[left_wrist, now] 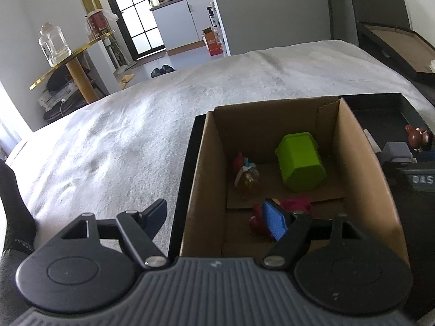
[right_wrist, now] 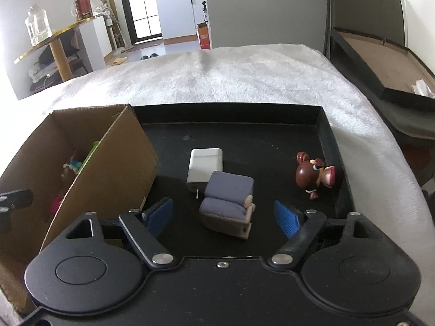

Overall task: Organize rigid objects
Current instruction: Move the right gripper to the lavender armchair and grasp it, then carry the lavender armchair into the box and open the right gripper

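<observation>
The right gripper (right_wrist: 224, 218) hovers with fingers apart and empty around the toy armchair (right_wrist: 228, 203), which stands between them on the black tray (right_wrist: 323, 125), seemingly light, stiff and best pinched across its flat armrest sides.

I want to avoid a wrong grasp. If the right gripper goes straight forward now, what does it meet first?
Most likely the small grey armchair, lying between the open fingers of the right gripper; the white charger sits behind it.

Only one marking can be read: pale letters "DAS", cut off at the frame edge, on the right gripper's dark body (left_wrist: 418, 179).
</observation>
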`<state>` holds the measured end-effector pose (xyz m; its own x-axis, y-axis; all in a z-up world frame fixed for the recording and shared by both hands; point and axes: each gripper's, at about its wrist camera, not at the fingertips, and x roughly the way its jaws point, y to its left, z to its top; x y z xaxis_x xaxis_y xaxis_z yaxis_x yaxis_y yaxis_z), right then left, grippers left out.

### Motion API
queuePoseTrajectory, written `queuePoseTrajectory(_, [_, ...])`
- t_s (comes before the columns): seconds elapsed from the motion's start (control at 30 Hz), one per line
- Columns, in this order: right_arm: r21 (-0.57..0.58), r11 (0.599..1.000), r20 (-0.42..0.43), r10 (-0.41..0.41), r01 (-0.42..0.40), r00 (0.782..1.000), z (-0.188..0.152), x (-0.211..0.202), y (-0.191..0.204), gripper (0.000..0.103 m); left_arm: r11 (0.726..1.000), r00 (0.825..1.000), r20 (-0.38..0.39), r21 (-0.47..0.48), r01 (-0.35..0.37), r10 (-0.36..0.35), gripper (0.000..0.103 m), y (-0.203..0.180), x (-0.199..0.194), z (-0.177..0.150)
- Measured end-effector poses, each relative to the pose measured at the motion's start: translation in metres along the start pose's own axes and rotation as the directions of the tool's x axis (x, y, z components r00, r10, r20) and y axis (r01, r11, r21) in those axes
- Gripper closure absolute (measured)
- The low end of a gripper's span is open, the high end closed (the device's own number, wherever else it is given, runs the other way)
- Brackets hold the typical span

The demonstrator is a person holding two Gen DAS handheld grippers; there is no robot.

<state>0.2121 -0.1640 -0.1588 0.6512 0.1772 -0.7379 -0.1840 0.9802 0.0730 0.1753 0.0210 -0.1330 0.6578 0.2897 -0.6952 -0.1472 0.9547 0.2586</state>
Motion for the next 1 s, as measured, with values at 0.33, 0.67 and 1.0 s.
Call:
queuePoseTrajectory(0.33, [0.002, 1.000, -0.052, -0.022, 0.023, 0.998, -0.010, 0.001, -0.005, 0.061, 1.000, 1.000, -0.006, -0.011, 0.006, -0.006, 0.027, 0.000, -0.002, -0.001])
queuePoseTrajectory(0.67, [-0.015, 1.000, -0.041, -0.022, 0.021, 0.999, -0.009, -0.022, -0.003, 0.061, 1.000, 1.000, -0.009, -0.016, 0.025, -0.025, 0.026, 0.003, -0.003, -0.002])
queuePoseTrajectory(1.0, [-0.050, 0.998, 0.001, -0.023, 0.023, 1.000, 0.003, -0.043, 0.008, 0.061, 0.999, 0.999, -0.008, -0.028, 0.030, -0.031, 0.026, 0.009, -0.004, -0.004])
